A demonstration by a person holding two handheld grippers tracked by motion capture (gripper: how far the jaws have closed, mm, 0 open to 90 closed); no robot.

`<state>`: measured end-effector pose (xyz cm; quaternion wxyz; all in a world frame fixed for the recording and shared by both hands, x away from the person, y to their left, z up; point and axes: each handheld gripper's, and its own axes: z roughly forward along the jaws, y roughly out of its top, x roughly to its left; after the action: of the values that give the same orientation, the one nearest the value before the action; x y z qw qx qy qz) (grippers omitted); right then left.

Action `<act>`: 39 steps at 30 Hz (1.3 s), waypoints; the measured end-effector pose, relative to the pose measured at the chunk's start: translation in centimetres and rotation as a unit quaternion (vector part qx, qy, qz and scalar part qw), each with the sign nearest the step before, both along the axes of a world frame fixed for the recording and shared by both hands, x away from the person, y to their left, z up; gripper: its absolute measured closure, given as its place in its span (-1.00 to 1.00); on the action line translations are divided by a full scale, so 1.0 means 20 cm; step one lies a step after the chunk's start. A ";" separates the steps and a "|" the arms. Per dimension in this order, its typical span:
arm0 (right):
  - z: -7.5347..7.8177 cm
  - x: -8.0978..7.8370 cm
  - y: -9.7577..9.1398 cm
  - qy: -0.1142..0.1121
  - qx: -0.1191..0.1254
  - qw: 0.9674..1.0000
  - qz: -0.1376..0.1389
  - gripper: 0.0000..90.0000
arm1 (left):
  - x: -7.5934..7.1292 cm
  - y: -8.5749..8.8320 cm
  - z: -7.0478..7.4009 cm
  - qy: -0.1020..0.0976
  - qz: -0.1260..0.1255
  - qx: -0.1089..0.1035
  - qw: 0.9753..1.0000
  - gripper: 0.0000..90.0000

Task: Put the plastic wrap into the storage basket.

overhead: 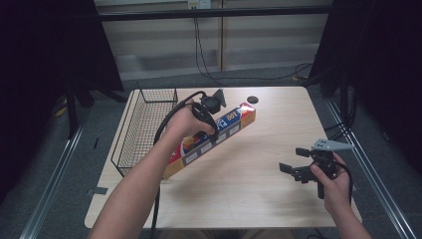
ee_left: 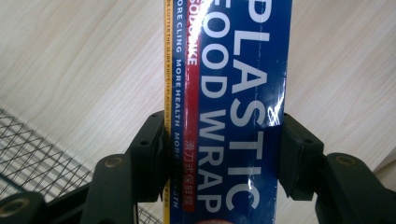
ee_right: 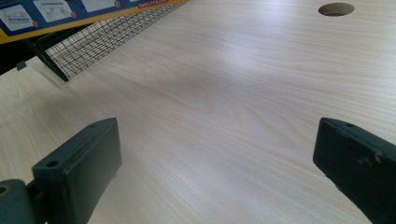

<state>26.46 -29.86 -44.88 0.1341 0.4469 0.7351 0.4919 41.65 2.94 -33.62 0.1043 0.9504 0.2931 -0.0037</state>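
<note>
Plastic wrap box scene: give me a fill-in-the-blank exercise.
1. The left gripper is shut on the ____ wrap box.
2. The wire ____ stands at the table's left edge.
3. The right gripper's jaws stand ____, with nothing between them.

Missing words: plastic; basket; open

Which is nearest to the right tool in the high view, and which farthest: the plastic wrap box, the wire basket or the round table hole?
From the right tool:
1. Plastic wrap box, centre.
2. Round table hole, far edge.
3. Wire basket, far left.
</note>
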 end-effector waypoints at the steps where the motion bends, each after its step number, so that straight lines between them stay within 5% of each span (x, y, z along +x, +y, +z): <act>1: 0.00 0.00 0.00 0.000 -0.001 1.000 -0.001 -0.98 | 0.00 0.01 0.00 0.002 0.005 0.000 1.000 -0.02; 14: -0.01 0.00 0.02 0.002 -0.005 1.000 0.004 -0.98 | 0.00 0.07 0.08 -0.003 0.059 0.007 0.998 -0.02; 28: -0.01 0.00 0.03 0.009 -0.007 1.000 0.013 -0.98 | 0.02 0.16 0.11 -0.005 0.128 0.007 0.992 -0.02; 39: -0.02 0.00 0.04 0.013 -0.010 0.999 0.027 -0.98 | 0.02 0.21 0.15 -0.001 0.156 0.010 0.988 -0.02</act>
<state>26.50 -29.06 -45.22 0.1154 0.4320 0.7535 0.4820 42.08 7.23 -30.69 0.0949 0.8939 0.4378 0.0167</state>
